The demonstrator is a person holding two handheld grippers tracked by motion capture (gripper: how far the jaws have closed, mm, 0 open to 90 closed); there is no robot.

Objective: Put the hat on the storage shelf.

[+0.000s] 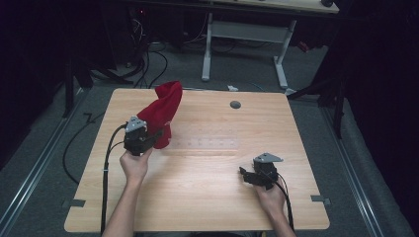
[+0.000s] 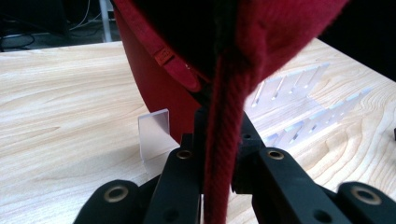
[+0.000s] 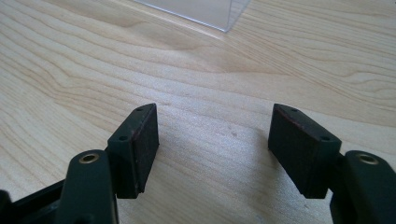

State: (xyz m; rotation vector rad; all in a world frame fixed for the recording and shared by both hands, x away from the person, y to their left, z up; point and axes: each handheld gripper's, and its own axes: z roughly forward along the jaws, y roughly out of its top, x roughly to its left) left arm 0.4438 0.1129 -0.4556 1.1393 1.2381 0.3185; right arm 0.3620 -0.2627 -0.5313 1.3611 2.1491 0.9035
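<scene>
resting on a light wooden table (image 1: 207, 197), square-edged with rounded corners and a small grey round plug (image 1: 235, 104) near the far edge; lying bare across the middle and the right half, leaving wide room between the two hands, with grey floor and dark cables beyond the left rim.

standing at the far left of the table, a red knitted hat (image 1: 163, 116), soft and fuzzy, ribbed along its hem, rising into a tilted peak toward the far edge. showing in the left gripper view as thick red wool (image 2: 261, 51) with a small red tab sewn on the brim, hanging over a clear plastic stand (image 2: 308, 107) with slotted walls, glossy and see-through, sitting on the table just behind and to the right of the fabric.

gripping the hat's near hem, the left gripper (image 1: 141, 140), black with a grey three-cornered plate on top, jaws pinched nearly together on a fold of the red knit (image 2: 219, 163).

hovering low at the near right, well apart from the hat, the right gripper (image 1: 247, 174), jaws spread wide with flat dark pads (image 3: 140, 140) facing each other over bare wood grain, holding and touching nothing; a corner of clear plastic (image 3: 205, 11) lying farther ahead.
</scene>
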